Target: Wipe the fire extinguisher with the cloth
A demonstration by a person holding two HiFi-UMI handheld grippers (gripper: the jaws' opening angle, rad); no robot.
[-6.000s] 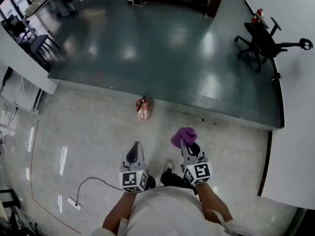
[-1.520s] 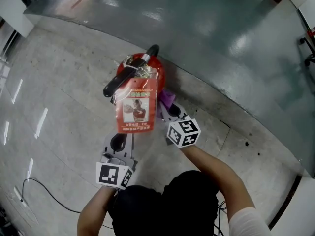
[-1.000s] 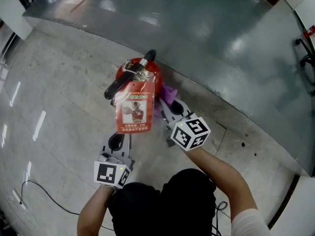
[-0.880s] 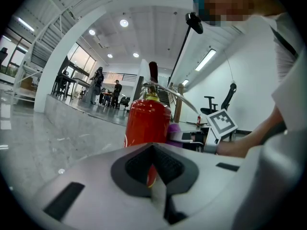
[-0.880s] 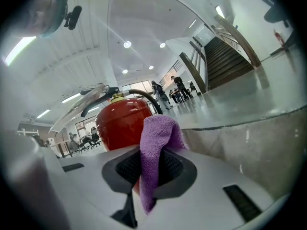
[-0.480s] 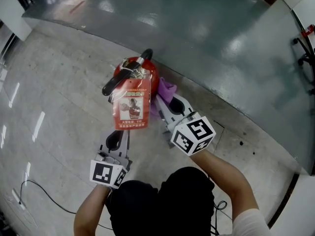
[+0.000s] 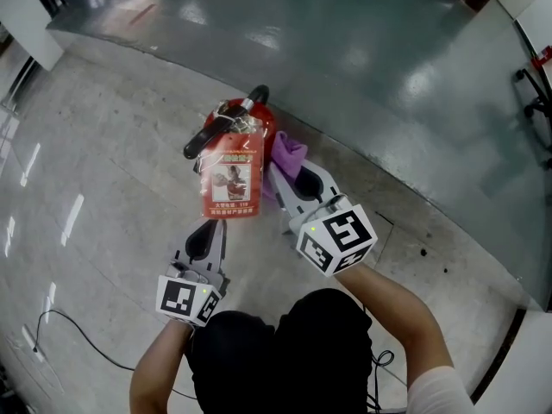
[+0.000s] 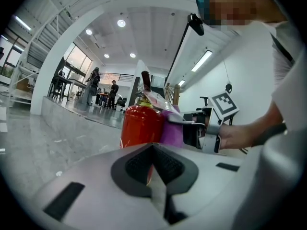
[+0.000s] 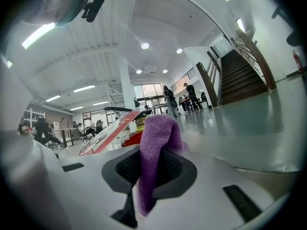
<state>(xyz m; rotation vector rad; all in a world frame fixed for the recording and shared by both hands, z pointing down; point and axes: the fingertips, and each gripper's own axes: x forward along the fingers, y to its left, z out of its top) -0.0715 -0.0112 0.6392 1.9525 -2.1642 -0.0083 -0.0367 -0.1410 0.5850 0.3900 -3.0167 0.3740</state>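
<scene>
The right tool (image 7: pixel 291 178) is clamped on the purple cloth (image 7: pixel 289 152). In the right gripper view the cloth (image 9: pixel 156 143) stands up as a folded wad between the dark pads (image 9: pixel 125 166) of this tool (image 9: pixel 153 163), which are held slightly apart by the fabric. The wad lies against the right side of the red fire extinguisher (image 7: pixel 263 128), which stands upright on the pale floor (image 7: pixel 112 171) at the edge of a darker floor area. A red tag (image 7: pixel 231 184) in a clear sleeve hangs from the extinguisher's black lever (image 7: pixel 217 130).

The left tool (image 7: pixel 210 228) is low, just below the tag. In its own view its jaws (image 8: pixel 153 150) are closed together with nothing between them. The fire extinguisher (image 8: pixel 141 126) is ahead of them, apart from the tips, and the cloth (image 8: pixel 171 131) is touching its side.
</scene>
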